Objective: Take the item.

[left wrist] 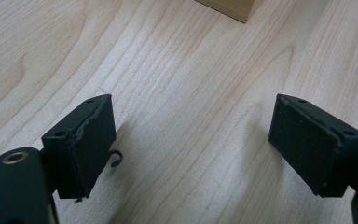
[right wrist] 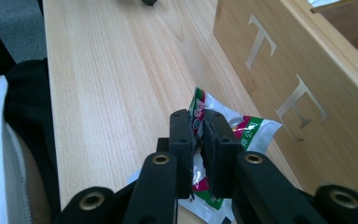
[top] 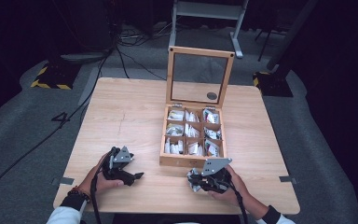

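High view, left to right: the left tool (top: pixel 137 176) rests on the counter (top: pixel 121 116) near the front edge, well apart from the wooden box (top: pixel 192 160); its own view shows both pads (left wrist: pixel 91 144) spread wide over bare wood grain with nothing between them, so it is released and idle. To the right stands the box, its glass lid (top: pixel 199 77) propped upright, its nine compartments stocked with sachets. Further right, just in front of the box's front wall, the right tool (top: pixel 195 181) is clenched on a tea sachet (right wrist: pixel 249 130), a white packet with red and green print, pinched between the pads (right wrist: pixel 182 140) and lying low against the counter beside the lettered wall. By the look of it, one sachet is out of the box and nearly set down; letting go is what remains for this packet, and whether more are to follow cannot be told.
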The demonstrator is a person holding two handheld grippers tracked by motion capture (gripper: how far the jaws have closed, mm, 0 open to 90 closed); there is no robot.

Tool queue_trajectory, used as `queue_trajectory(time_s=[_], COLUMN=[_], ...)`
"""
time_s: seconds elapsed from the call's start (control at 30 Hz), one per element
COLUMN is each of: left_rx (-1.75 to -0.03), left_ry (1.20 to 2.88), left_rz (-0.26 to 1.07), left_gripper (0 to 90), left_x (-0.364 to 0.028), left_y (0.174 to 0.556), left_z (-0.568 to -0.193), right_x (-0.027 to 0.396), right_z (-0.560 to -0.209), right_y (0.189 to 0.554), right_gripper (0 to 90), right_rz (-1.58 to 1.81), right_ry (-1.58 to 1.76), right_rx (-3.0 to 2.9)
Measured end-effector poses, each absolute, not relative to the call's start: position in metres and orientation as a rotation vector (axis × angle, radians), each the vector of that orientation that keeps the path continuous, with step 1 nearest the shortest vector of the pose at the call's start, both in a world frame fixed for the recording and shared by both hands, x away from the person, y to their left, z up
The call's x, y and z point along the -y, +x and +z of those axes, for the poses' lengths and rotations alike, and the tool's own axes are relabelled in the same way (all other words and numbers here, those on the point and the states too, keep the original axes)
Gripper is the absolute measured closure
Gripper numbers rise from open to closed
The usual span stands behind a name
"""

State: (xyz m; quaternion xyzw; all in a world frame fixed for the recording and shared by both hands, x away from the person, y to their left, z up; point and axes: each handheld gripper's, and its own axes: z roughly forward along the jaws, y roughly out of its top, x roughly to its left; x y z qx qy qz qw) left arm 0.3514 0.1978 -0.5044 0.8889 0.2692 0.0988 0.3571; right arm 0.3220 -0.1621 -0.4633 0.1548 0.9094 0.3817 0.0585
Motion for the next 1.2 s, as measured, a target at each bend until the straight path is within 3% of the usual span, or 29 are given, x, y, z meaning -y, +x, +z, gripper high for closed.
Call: queue_trajectory(time_s=[0.67, 0.87, 1.2], left_rx=[-0.695, -0.697, -0.695], left_ry=[2.293, 2.292, 2.293], left_rz=[0.252, 0.252, 0.253], left_gripper=[15.0, 15.0, 15.0], left_x=[-0.198, -0.198, -0.198], left_y=[0.352, 0.352, 0.352], left_z=[-0.505, -0.505, -0.505], right_x=[0.158, 0.160, 0.162], right_z=[-0.474, -0.472, -0.463], right_y=[0.322, 0.322, 0.319], right_gripper=[79.9, 74.7, 58.8], right_rz=[1.104, 1.126, 1.156], right_ry=[0.477, 0.477, 0.470], right_rx=[-2.786, -2.780, -2.764])
